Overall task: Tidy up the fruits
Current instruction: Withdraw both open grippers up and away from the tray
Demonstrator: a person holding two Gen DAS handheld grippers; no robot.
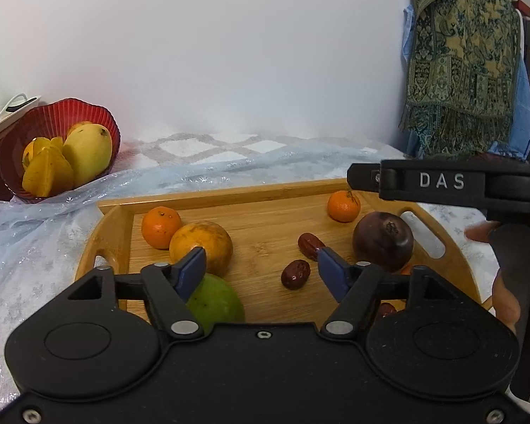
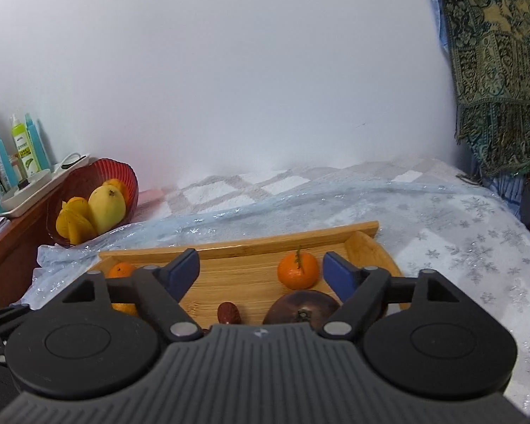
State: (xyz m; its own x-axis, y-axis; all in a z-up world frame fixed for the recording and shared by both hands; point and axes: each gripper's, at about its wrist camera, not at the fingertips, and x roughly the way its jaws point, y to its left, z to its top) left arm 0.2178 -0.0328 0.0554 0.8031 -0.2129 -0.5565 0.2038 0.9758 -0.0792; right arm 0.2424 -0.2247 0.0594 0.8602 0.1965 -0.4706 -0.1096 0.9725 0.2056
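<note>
Left tool (image 1: 261, 265): blue pads spread apart above the wooden tray (image 1: 265, 190), nothing pinched between them.
Right tool (image 2: 261, 272): pads wide apart too, gripping nothing; in the left view its black body juts in from the right with a hand (image 1: 505, 265) wrapped around the handle.
Tray: sits on a glittery pale-blue cloth (image 1: 35, 247) with a snowflake print.
Fruit on the tray, left side: a small tangerine (image 1: 160, 227) touching a larger mottled orange (image 1: 201, 243), and a green fruit (image 1: 217, 302) just in front of that, partly behind the left pad.
Fruit on the tray, middle: two red dates — one near the centre (image 1: 295, 274), the other (image 1: 311, 245) just behind it, by the right pad.
Fruit on the tray, right side: a dark purple round fruit (image 1: 383, 240); behind it, a second tangerine (image 1: 343, 206) with a stem, near the far rim.
Red bowl (image 1: 58, 116): off the tray at the far left, tilted toward us, holding a yellow mango (image 1: 88, 152) and yellow starfruit (image 1: 46, 173).
Far left shelf: bottles (image 2: 24, 148) and a white tray (image 2: 35, 190).
Right wall: a patterned green-and-gold shawl (image 1: 466, 60) hanging down.
</note>
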